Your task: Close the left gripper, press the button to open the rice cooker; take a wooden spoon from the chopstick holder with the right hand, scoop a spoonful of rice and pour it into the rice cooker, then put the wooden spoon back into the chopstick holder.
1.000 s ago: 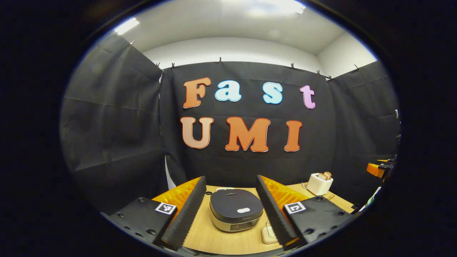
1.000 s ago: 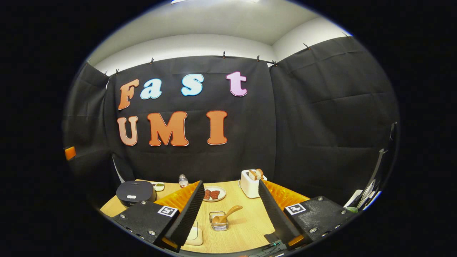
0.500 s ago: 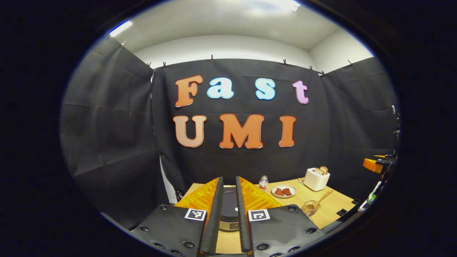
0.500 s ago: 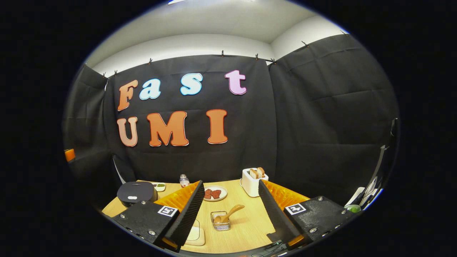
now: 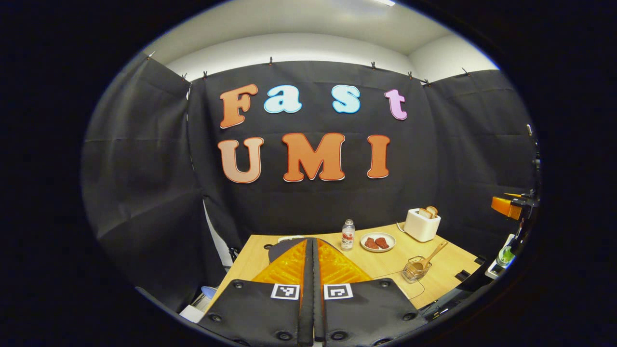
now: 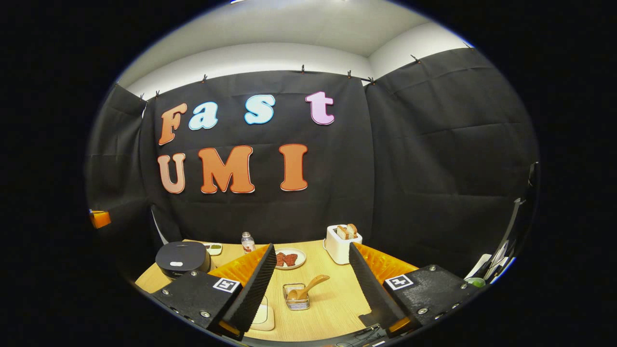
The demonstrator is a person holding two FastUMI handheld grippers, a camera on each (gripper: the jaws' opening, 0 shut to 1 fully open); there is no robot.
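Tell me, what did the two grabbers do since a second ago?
The left gripper closed its fingers completely, gripping nothing, and its view climbed above the rice cooker. The right gripper stayed open; the wooden spoon still sits in its chopstick holder.

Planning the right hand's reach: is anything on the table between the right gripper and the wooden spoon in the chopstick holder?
Nothing visible. In the right gripper view, the wooden spoon leans in the chopstick holder straight ahead of the open right gripper, with bare table before it. The plate and toaster stand beyond.
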